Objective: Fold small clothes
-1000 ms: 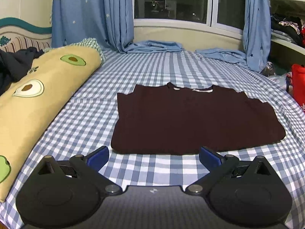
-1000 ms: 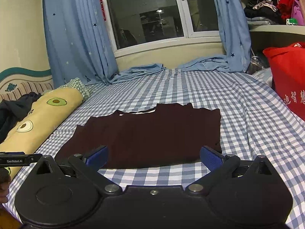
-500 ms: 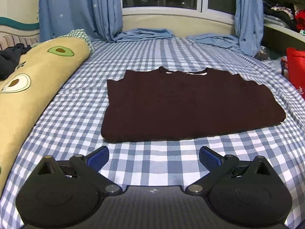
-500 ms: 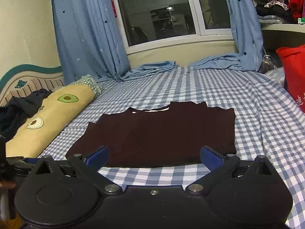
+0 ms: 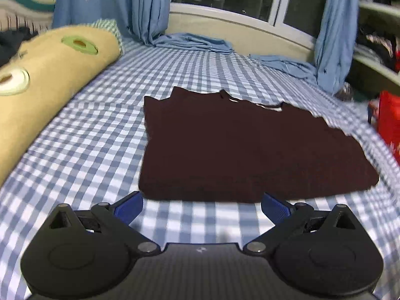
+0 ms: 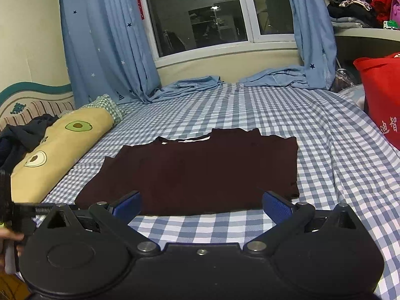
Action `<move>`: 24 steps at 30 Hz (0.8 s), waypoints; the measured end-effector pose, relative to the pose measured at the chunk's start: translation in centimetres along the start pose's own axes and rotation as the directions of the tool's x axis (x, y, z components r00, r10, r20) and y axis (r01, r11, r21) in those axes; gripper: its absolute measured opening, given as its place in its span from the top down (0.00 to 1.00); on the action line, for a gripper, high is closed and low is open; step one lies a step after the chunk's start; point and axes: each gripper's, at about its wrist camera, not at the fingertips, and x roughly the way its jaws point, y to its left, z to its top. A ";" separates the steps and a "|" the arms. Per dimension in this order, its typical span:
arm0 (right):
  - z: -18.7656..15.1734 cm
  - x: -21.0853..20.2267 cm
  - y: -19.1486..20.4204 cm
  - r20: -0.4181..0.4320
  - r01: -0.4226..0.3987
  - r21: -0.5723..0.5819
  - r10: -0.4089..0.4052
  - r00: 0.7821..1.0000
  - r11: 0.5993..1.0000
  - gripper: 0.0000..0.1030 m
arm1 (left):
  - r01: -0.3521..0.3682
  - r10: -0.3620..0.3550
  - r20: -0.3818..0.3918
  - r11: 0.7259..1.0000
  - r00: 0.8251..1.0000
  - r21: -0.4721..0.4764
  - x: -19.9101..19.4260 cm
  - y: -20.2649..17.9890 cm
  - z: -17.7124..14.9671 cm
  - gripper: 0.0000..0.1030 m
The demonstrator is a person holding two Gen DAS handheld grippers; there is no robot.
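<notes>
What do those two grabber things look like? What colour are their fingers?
Both look alike. The left gripper and the right gripper each have a black body with two big round discs, black angled arms joined by silver bolts, and blue textured fingertips. No cables or sleeves show.

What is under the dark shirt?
The shirt lies flat on the checked sheet, which shows on every side of it. Whether anything else is beneath it cannot be seen; the cloth covers that. Nothing lies on top.
</notes>
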 end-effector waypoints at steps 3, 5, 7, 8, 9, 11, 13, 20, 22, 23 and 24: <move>0.0 -0.1 0.1 0.002 0.011 -0.012 -0.011 1.000 1.000 0.01 | 0.016 -0.016 -0.009 0.998 1.000 -0.059 2.5 3.5 2.1 0.00; 0.1 -0.4 0.2 0.029 0.016 -0.012 -0.015 0.999 1.000 0.01 | 0.033 -0.039 -0.061 0.994 0.997 -0.105 4.8 5.8 3.2 0.02; 0.3 -0.7 0.2 0.042 0.017 -0.010 -0.016 0.999 1.000 0.01 | 0.072 -0.087 -0.083 0.983 0.993 -0.167 6.9 7.6 3.8 0.03; 0.4 -0.7 0.2 0.041 0.018 -0.012 -0.018 0.999 1.000 0.01 | 0.099 -0.120 -0.099 0.975 0.988 -0.201 8.1 8.4 3.9 0.03; 0.4 -0.7 0.2 0.038 0.021 -0.017 -0.021 0.999 1.000 0.01 | 0.121 -0.149 -0.112 0.966 0.982 -0.230 9.1 9.0 4.0 0.04; 0.5 -0.6 0.3 0.035 0.040 -0.029 -0.039 0.999 0.999 0.01 | 0.162 -0.202 -0.117 0.945 0.972 -0.285 10.9 9.9 3.9 0.04; 0.6 -0.3 0.5 0.031 0.057 -0.037 -0.056 0.998 0.998 0.01 | 0.199 -0.245 -0.096 0.919 0.965 -0.342 12.2 10.7 3.7 0.04; 0.8 0.9 1.9 0.020 0.064 -0.088 -0.063 0.998 0.994 0.01 | 0.322 -0.363 -0.017 0.845 0.931 -0.427 15.2 12.2 4.7 0.04; 1.0 1.4 2.4 0.014 0.074 -0.114 -0.073 0.997 0.991 0.01 | 0.346 -0.389 -0.009 0.831 0.921 -0.435 16.0 12.2 5.1 0.04; 1.0 1.6 2.7 0.013 0.080 -0.128 -0.079 0.997 0.989 0.01 | 0.358 -0.402 -0.008 0.823 0.915 -0.441 16.6 12.1 5.4 0.04; 1.1 1.7 2.9 0.012 0.084 -0.141 -0.083 0.996 0.986 0.01 | 0.367 -0.415 -0.012 0.818 0.910 -0.443 17.2 11.9 5.7 0.04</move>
